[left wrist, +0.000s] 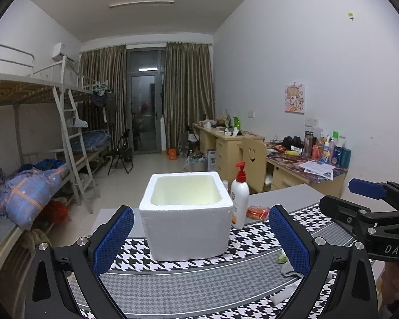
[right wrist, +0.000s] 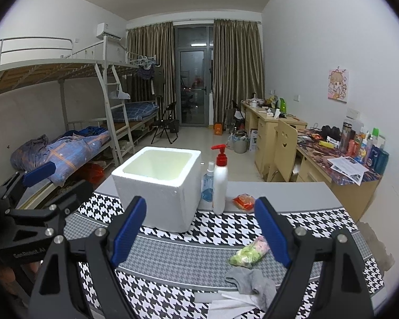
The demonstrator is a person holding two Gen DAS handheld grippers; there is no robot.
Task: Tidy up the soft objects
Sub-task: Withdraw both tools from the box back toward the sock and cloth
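Right wrist view: right claw (right wrist: 200,235) wide, nothing between its blue pads.
Left wrist view: left claw (left wrist: 200,239) wide, nothing held, framing the foam box (left wrist: 186,220).
Soft things: grey sock (right wrist: 252,283) and green-pink cloth (right wrist: 248,252) lie lower right of the frame, on the houndstooth mat (right wrist: 226,228), apart from the box.
Box: open-topped, centre frame, near the bench (right wrist: 292,192) far edge.
Beside box: pump bottle (right wrist: 220,183), spray bottle (right wrist: 208,183), orange packet (right wrist: 244,202).
Open room: bare mat between box and claws.
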